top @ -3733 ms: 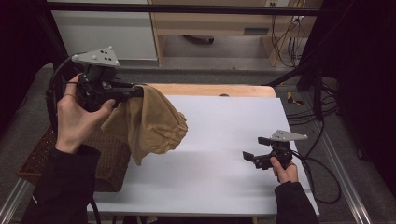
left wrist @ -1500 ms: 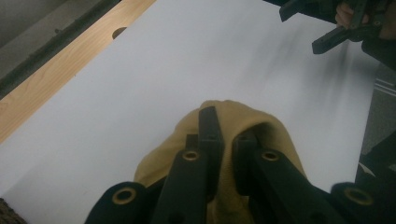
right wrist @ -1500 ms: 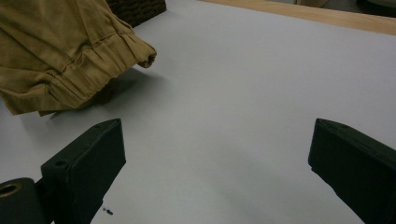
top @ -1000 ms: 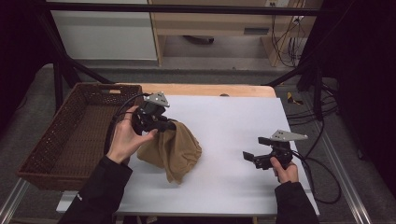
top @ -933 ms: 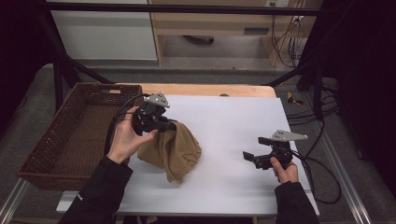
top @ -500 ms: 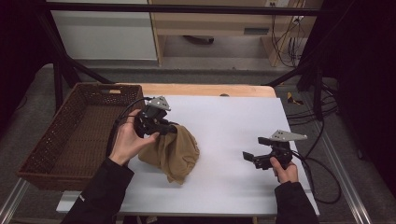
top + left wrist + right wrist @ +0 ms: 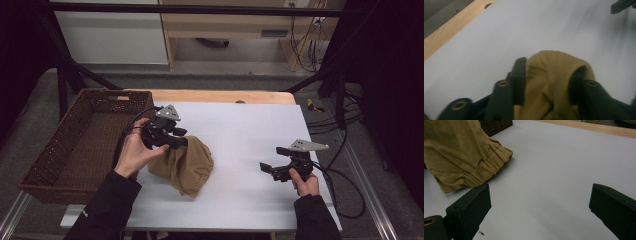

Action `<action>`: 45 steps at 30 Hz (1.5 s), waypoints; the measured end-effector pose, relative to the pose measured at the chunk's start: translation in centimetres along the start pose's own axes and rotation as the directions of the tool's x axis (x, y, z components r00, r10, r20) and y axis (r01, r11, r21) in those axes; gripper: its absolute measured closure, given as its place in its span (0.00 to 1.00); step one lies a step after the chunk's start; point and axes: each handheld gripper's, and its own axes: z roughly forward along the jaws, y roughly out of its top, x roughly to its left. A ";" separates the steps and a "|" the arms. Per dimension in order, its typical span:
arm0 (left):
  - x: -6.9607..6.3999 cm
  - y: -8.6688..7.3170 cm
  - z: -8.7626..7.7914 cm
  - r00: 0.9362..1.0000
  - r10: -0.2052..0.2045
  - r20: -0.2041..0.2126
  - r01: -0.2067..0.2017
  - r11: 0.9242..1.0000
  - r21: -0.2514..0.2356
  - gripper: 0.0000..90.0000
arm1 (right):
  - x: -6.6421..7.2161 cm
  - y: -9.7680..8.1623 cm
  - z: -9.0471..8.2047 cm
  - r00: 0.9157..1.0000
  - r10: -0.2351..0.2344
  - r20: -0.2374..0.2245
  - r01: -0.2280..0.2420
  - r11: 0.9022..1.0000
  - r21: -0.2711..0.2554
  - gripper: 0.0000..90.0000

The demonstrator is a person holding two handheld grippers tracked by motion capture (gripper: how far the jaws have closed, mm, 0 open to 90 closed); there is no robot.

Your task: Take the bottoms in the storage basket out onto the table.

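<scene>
Left gripper view: left gripper point(image 7: 547, 82) fingers just opening around tan cloth point(image 7: 549, 72), bottom cropped.

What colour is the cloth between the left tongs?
The cloth is plain mustard tan, with a gathered hem; the right gripper view shows it best.

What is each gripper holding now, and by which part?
Nothing firmly. The left gripper has just been opening its jaws; a bunched fold of the tan cloth lies loose between them. The right gripper is open and empty.
</scene>
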 end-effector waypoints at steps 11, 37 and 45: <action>-0.2 -0.7 -0.2 0.999 0.003 -0.048 -0.002 1.000 0.009 0.19 | 0.0 0.0 0.0 1.000 -0.001 -0.002 0.001 1.000 0.002 0.05; -0.8 -0.7 -4.7 0.999 -0.032 -0.039 0.029 0.996 -0.082 0.09 | 0.0 0.0 -0.1 1.000 0.000 -0.004 0.000 1.000 -0.005 0.05; -0.5 -1.6 -5.9 0.998 -0.051 -0.047 0.045 0.992 -0.116 0.08 | 0.0 0.0 -0.1 1.000 0.003 -0.003 -0.003 1.000 -0.003 0.05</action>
